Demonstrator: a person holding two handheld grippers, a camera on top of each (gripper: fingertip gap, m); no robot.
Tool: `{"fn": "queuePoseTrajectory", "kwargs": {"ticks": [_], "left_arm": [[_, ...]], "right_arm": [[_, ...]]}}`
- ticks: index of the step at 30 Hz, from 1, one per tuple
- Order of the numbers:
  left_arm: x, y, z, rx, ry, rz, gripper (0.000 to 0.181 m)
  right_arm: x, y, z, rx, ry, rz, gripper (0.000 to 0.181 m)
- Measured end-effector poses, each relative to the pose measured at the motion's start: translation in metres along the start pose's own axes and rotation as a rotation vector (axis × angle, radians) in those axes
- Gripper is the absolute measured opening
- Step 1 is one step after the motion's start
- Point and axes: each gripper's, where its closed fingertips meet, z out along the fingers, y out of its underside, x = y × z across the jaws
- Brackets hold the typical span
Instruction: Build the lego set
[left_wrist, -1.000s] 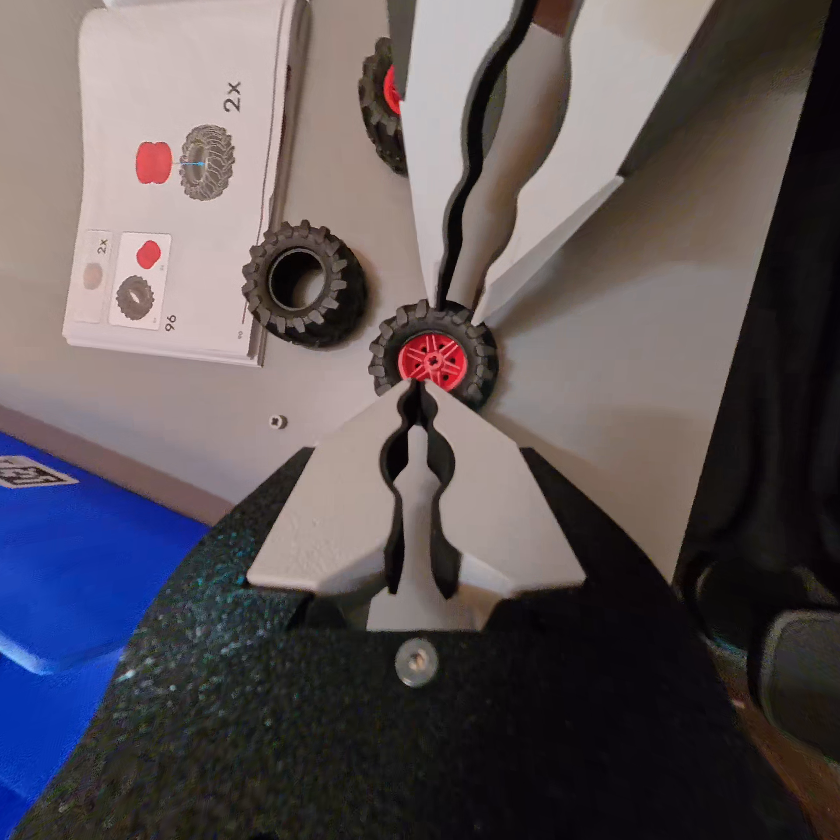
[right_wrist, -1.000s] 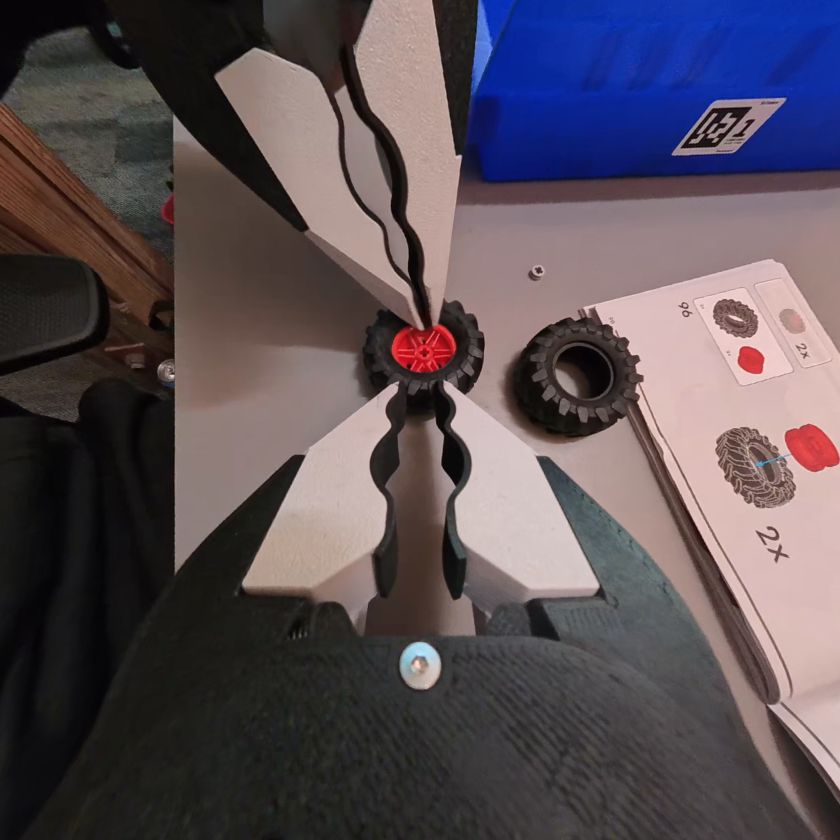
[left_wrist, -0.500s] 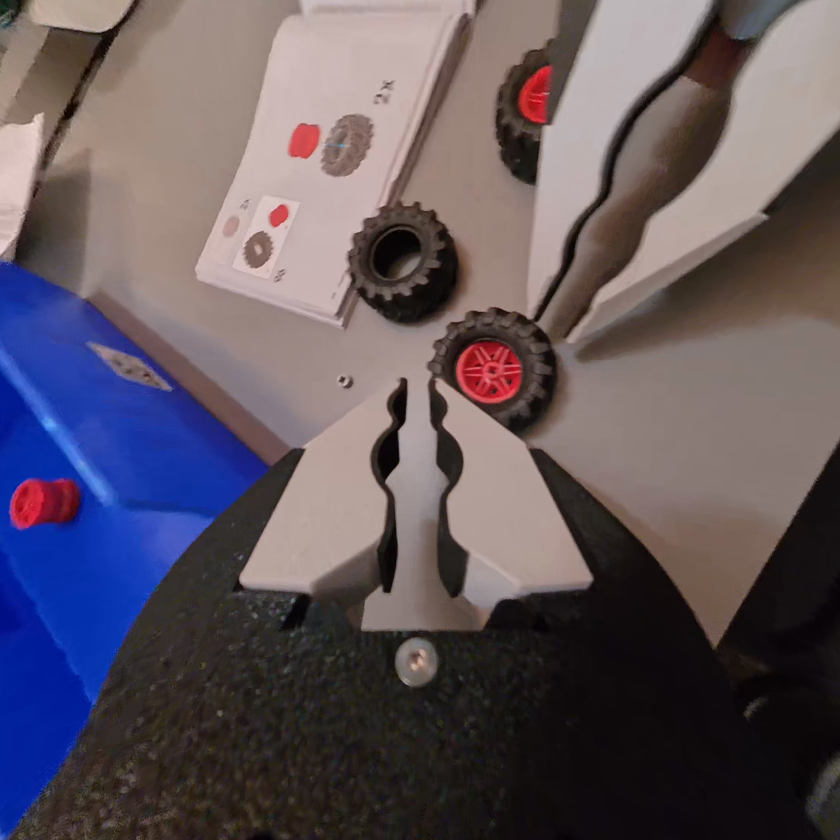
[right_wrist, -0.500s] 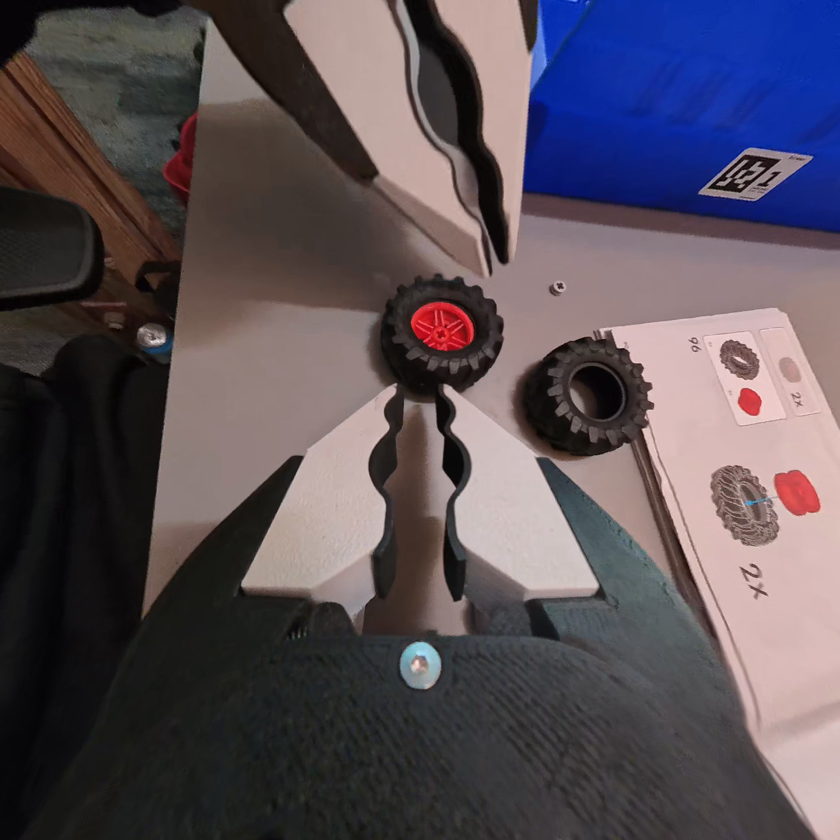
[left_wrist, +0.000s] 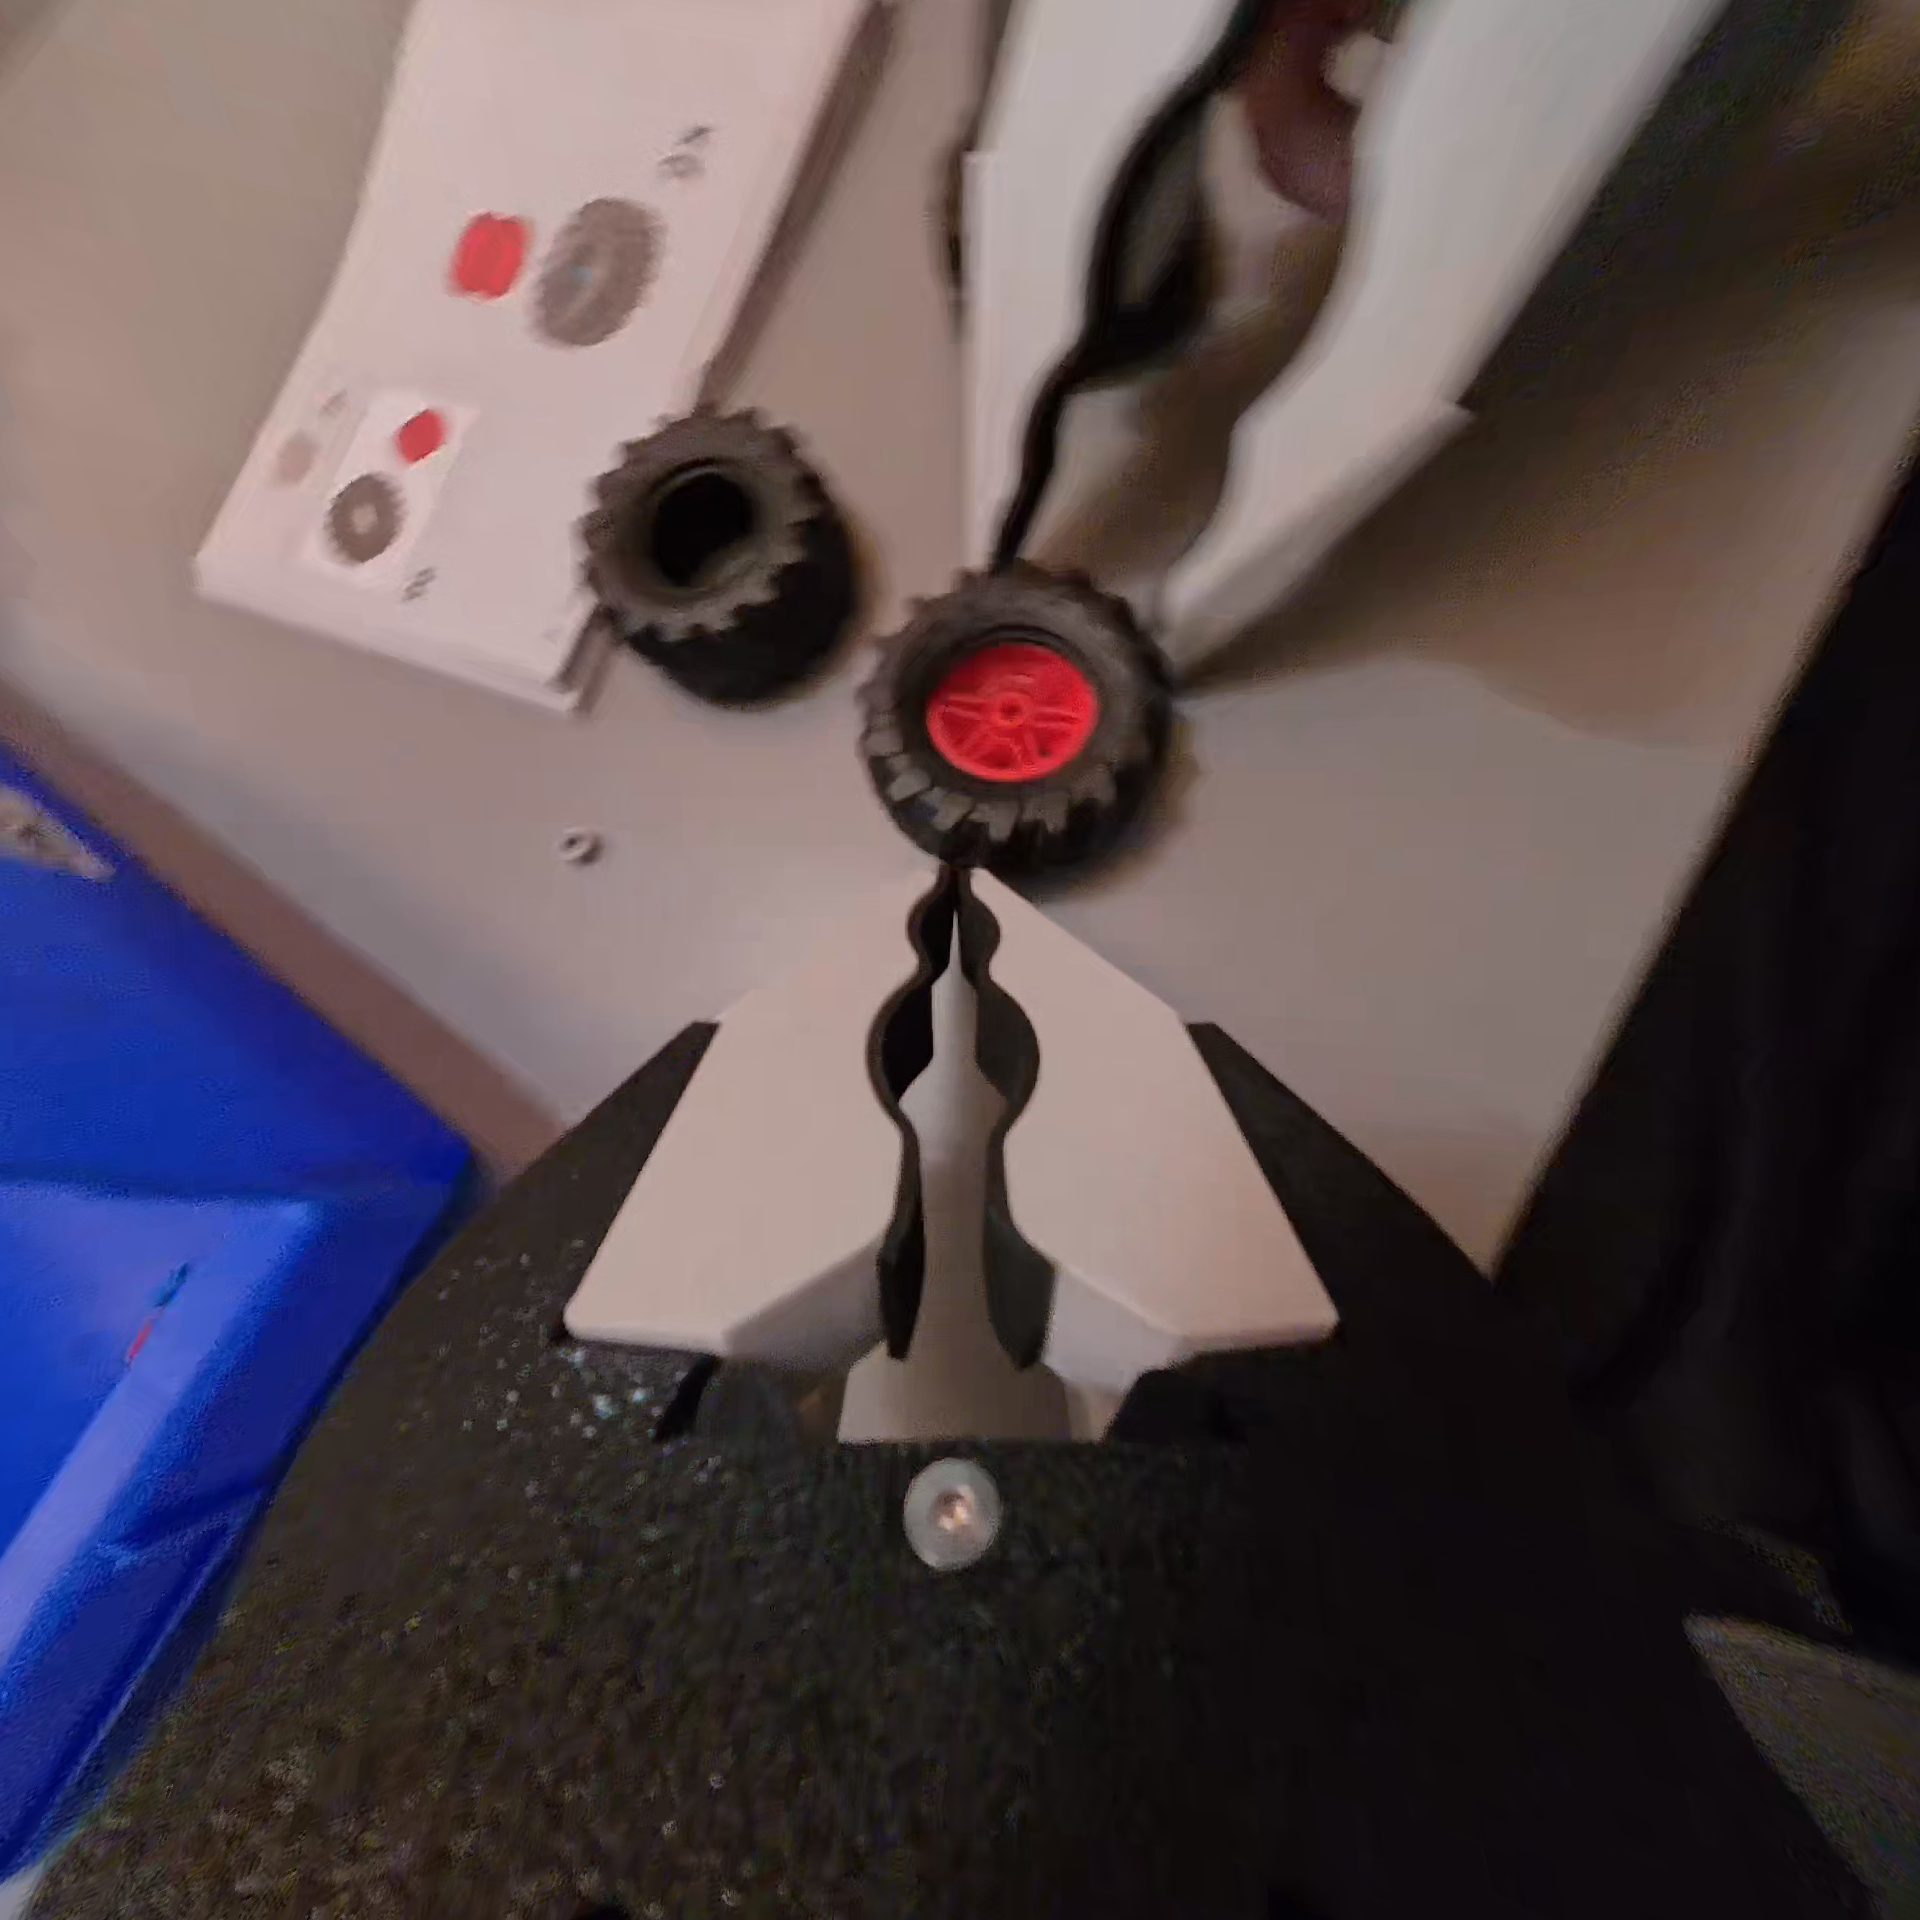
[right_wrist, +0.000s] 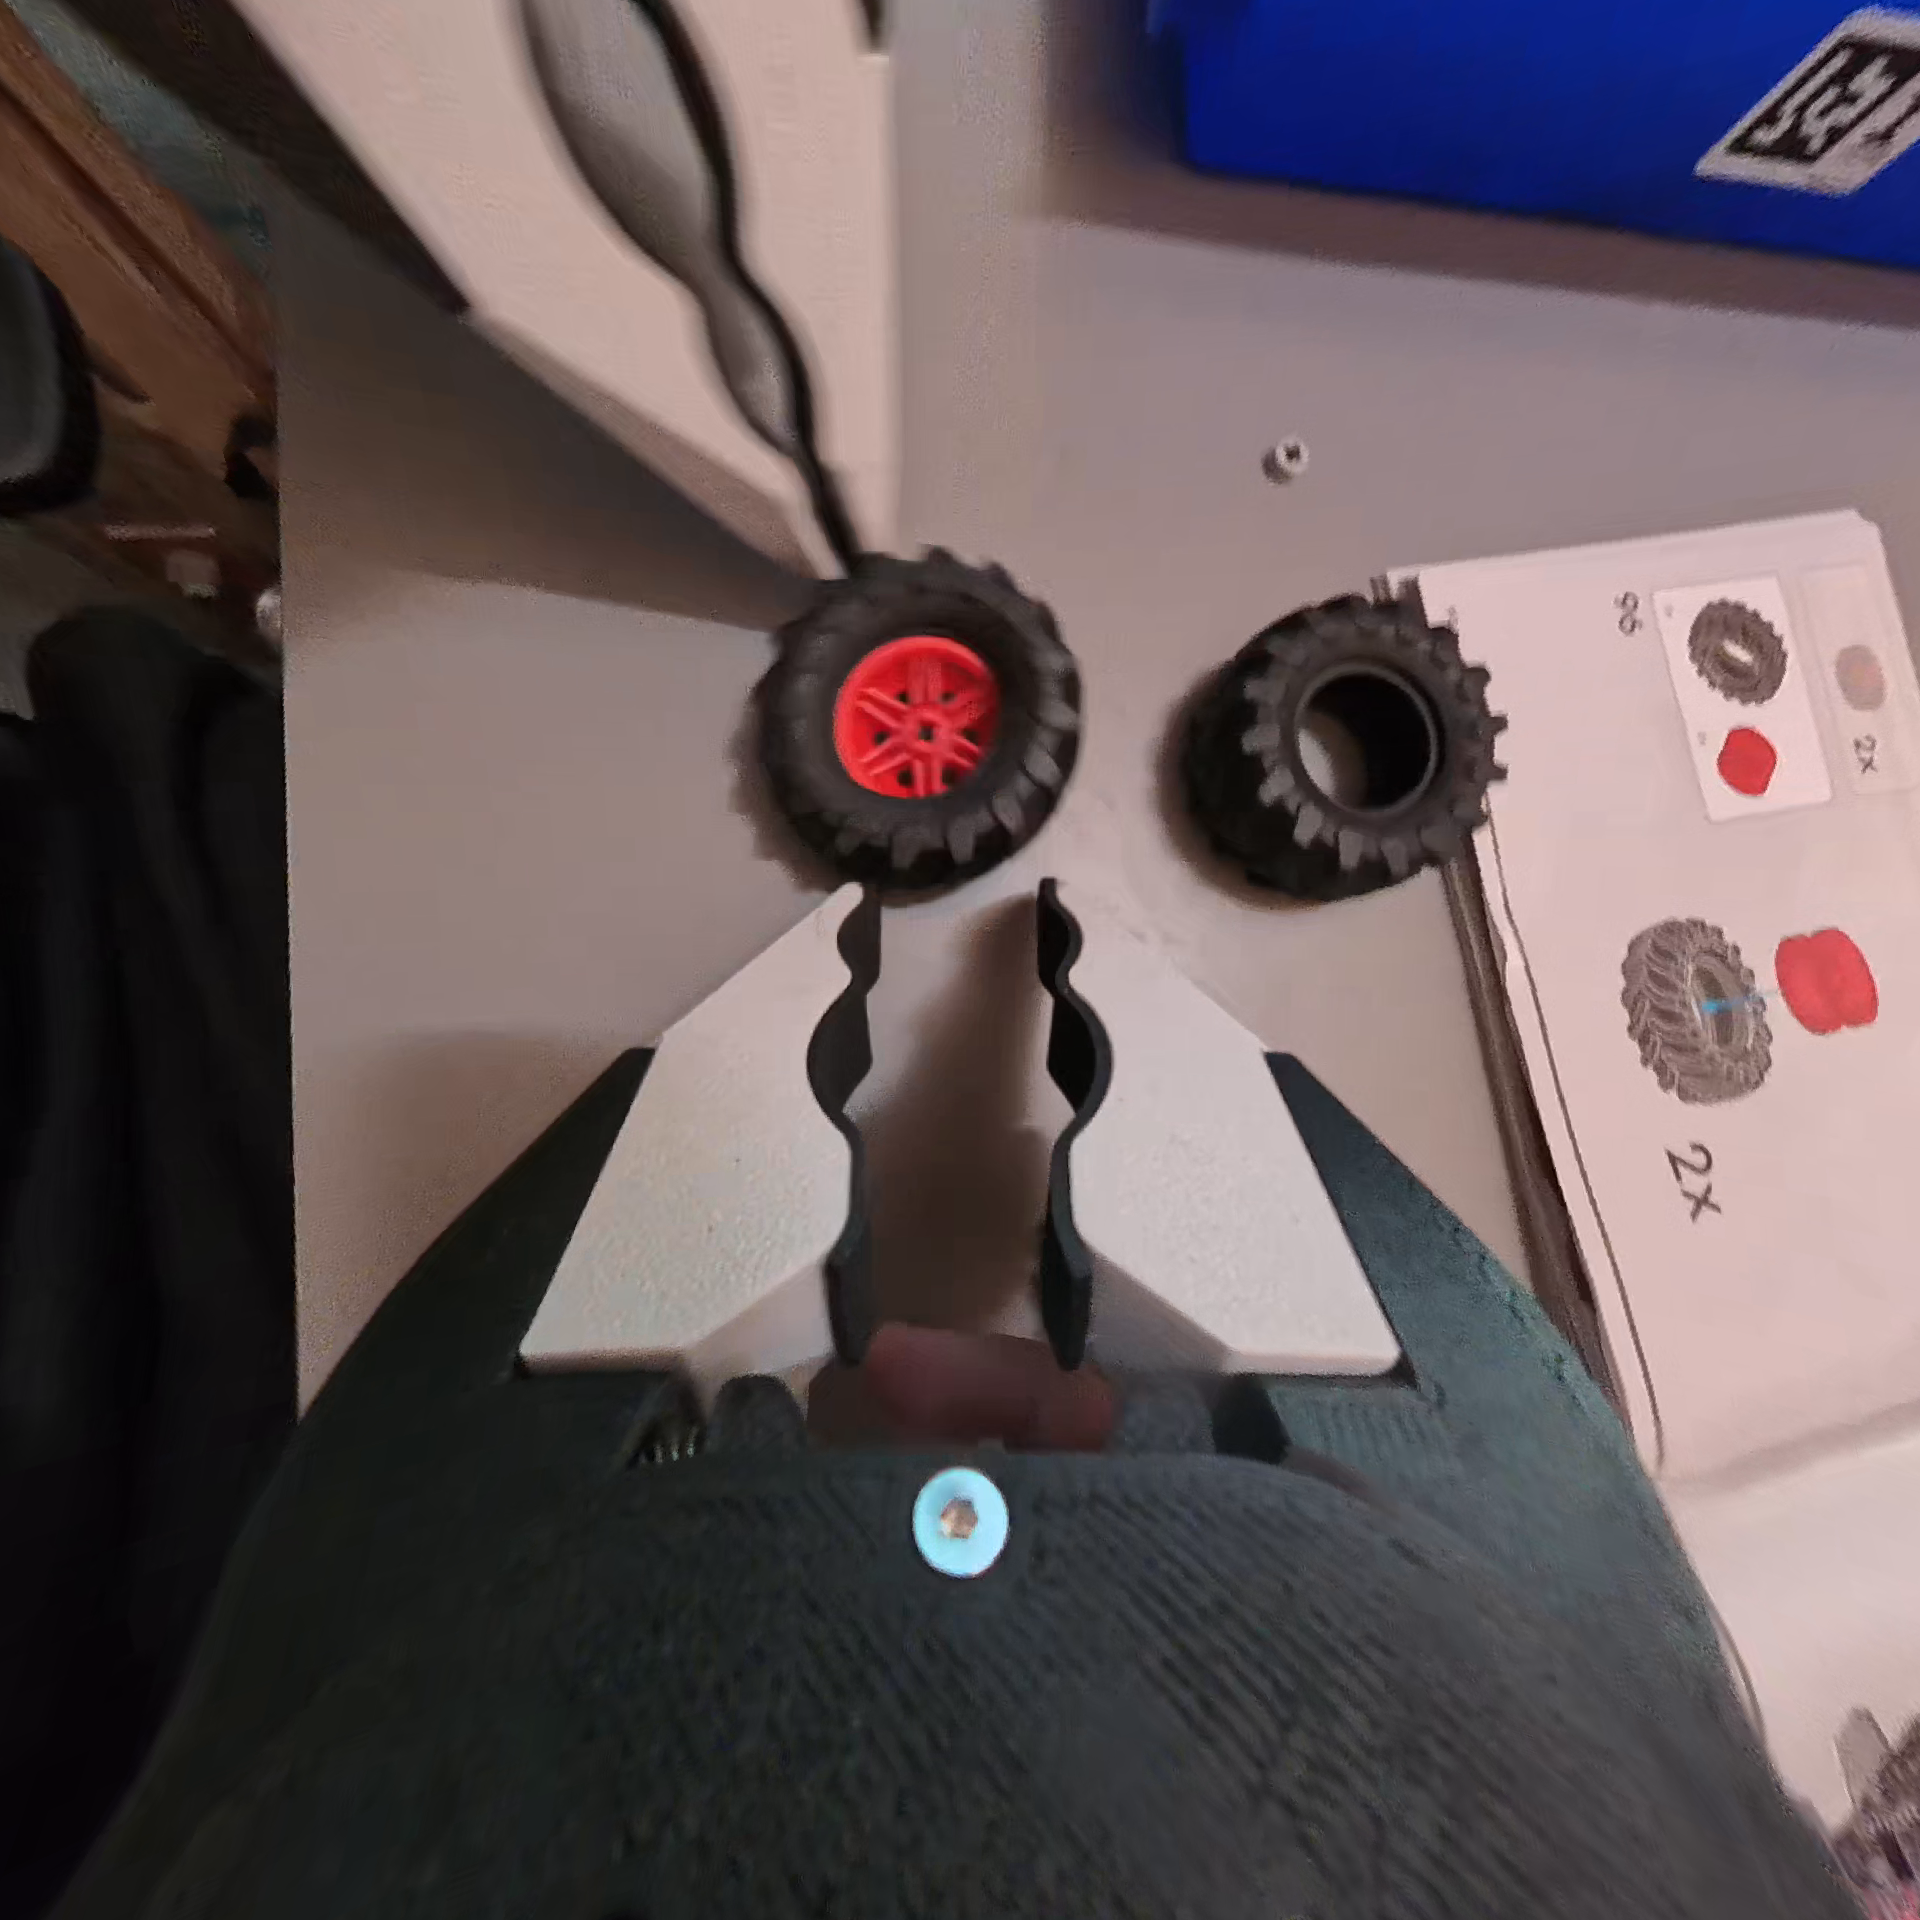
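The blue bin (right_wrist: 1507, 114) stands at the table's far edge beyond the finished wheel (right_wrist: 920, 732), a square printed tag on its wall; a small red-and-blue thing inside is too blurred to name; the grey table (right_wrist: 540, 831) carries that black-tyred, red-hubbed wheel flat at its middle; the empty tyre (right_wrist: 1351, 732) lies just beside it, touching the open instruction booklet (right_wrist: 1714, 1143); a tiny grey stud (right_wrist: 1286, 458) sits between wheel and bin; the left gripper (left_wrist: 951, 883) is closed on nothing, tips just short of the wheel; the right gripper (right_wrist: 956, 904) stands open and empty near it; wooden furniture (right_wrist: 125, 312) shows past the table's edge.

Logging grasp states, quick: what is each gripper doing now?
Left gripper: shut, holding nothing.
Right gripper: open, empty, just short of the red-hubbed black rubber wheel.
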Motion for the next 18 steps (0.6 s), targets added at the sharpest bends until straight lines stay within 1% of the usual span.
{"fn": "queuePoseTrajectory", "kwargs": {"ticks": [2, 3, 4, 5, 7, 9, 11, 13, 15, 17, 18], "left_arm": [[0.029, 0.004, -0.003, -0.047, 0.091, 0.089, 0.0], [0.034, 0.005, -0.005, -0.057, 0.099, 0.1, 0.002], [0.031, 0.004, -0.007, -0.054, 0.079, 0.092, 0.006], [0.026, 0.002, -0.008, -0.041, 0.061, 0.07, 0.005], [0.011, -0.004, -0.01, 0.005, 0.028, 0.002, 0.002], [-0.012, -0.008, -0.007, 0.025, -0.051, -0.067, 0.0], [-0.029, -0.006, 0.001, 0.001, -0.105, -0.087, 0.0], [-0.022, -0.006, 0.009, -0.022, -0.055, -0.071, 0.0], [-0.009, -0.012, 0.011, -0.007, -0.018, -0.032, 0.0], [0.003, -0.008, 0.007, -0.048, -0.014, 0.039, 0.0], [0.012, -0.003, 0.005, -0.078, 0.01, 0.078, 0.0]], "right_arm": [[-0.001, 0.004, -0.012, 0.001, -0.016, 0.023, 0.038], [-0.003, 0.006, -0.019, 0.004, -0.033, 0.043, 0.039], [-0.007, 0.008, -0.026, 0.006, -0.058, 0.059, 0.039], [-0.011, 0.009, -0.033, 0.01, -0.076, 0.072, 0.038], [-0.011, 0.006, -0.041, 0.03, -0.063, 0.104, 0.035], [-0.014, -0.001, -0.038, 0.057, -0.061, 0.149, 0.035], [-0.022, -0.005, -0.027, 0.066, -0.102, 0.202, 0.037], [-0.027, -0.003, -0.015, 0.038, -0.133, 0.212, 0.038], [-0.025, 0.004, -0.007, -0.001, -0.106, 0.183, 0.04], [-0.016, 0.009, -0.01, -0.013, -0.066, 0.157, 0.041], [-0.008, 0.011, -0.014, -0.014, -0.029, 0.154, 0.039]]}}
